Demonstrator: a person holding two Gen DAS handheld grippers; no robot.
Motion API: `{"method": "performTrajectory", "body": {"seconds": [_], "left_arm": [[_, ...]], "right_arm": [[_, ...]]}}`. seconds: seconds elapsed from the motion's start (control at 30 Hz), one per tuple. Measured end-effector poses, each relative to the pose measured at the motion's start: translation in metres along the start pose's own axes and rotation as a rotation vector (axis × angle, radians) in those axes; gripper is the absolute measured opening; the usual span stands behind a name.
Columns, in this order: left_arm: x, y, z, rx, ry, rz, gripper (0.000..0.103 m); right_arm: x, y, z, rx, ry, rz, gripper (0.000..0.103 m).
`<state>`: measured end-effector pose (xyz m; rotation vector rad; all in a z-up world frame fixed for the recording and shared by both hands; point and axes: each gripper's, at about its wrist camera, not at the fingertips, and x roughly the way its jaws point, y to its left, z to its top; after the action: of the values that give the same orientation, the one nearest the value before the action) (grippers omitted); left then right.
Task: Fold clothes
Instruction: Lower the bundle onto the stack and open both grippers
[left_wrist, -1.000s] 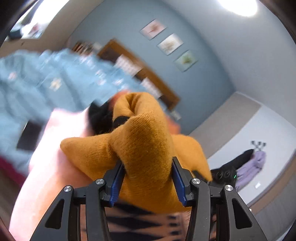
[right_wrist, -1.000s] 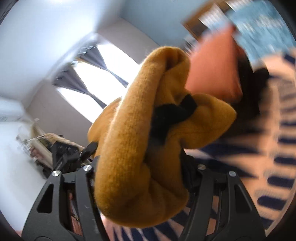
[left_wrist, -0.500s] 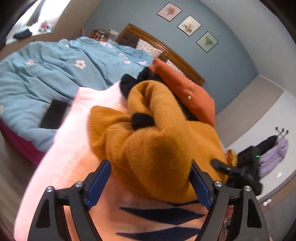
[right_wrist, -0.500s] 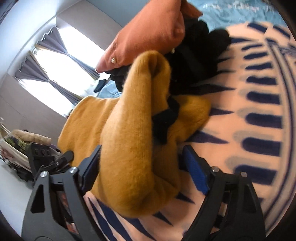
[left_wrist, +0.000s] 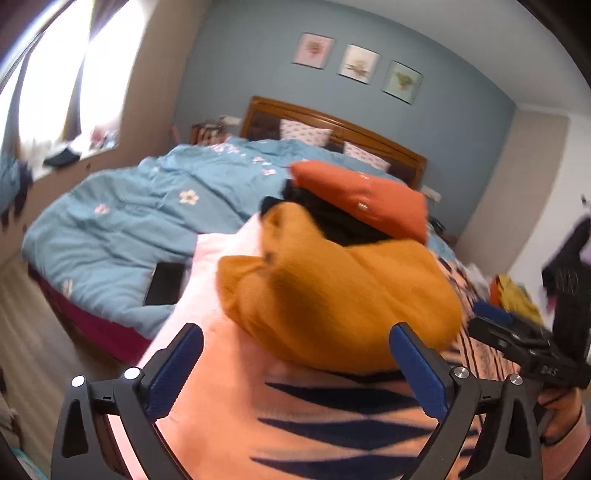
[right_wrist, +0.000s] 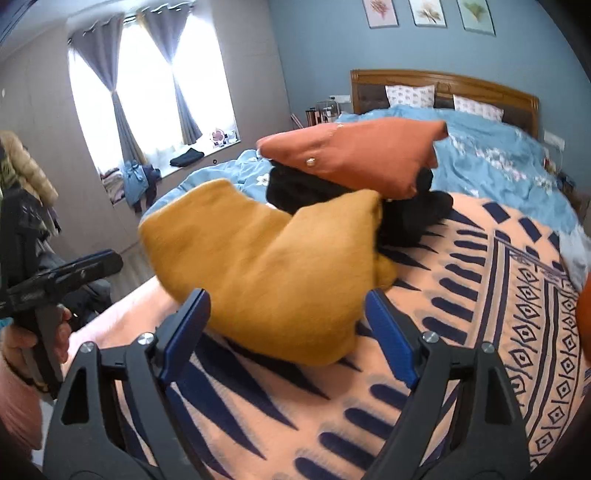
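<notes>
Mustard sweater (left_wrist: 340, 295) lies bundled on the orange patterned blanket (left_wrist: 332, 424) in front of me, resting free with nothing clamping it. My left gripper (left_wrist: 295, 354) hangs just short of it with its blue pads (left_wrist: 177, 365) spread wide, the bundle sitting beyond the tips and between their lines. My right gripper (right_wrist: 286, 321) is spread the same way, its fingers (right_wrist: 388, 328) on either side of the sweater's near edge; I cannot tell whether they brush the knit. Behind the sweater, touching it, sits a black garment (right_wrist: 413, 218) with a folded rust-orange garment (right_wrist: 354, 155) stacked on top. The blanket covers the foot of a bed with a blue quilt (left_wrist: 147, 206). A dark flat phone-like thing (left_wrist: 165, 282) lies on the quilt beside the blanket's edge.
</notes>
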<state>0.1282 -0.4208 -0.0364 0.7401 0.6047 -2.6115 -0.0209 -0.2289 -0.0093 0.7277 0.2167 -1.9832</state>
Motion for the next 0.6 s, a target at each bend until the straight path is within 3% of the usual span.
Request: {"method": "performTrajectory", "body": {"seconds": [0.27,0.33,0.6], "left_arm": [[-0.008,-0.028,-0.017,0.071,0.008,0.034,0.103],[-0.01,-0.035,-0.021,0.089,0.01,0.043,0.103],[-0.017,-0.057,-0.033,0.135,0.016,0.064,0.103]], "right_arm": [[-0.002,0.024,-0.015,-0.028,-0.014,-0.022,0.103],[-0.006,0.026,-0.019,-0.012,-0.028,-0.018,0.103],[0.001,0.032,-0.03,-0.024,0.062,-0.08,0.103]]}}
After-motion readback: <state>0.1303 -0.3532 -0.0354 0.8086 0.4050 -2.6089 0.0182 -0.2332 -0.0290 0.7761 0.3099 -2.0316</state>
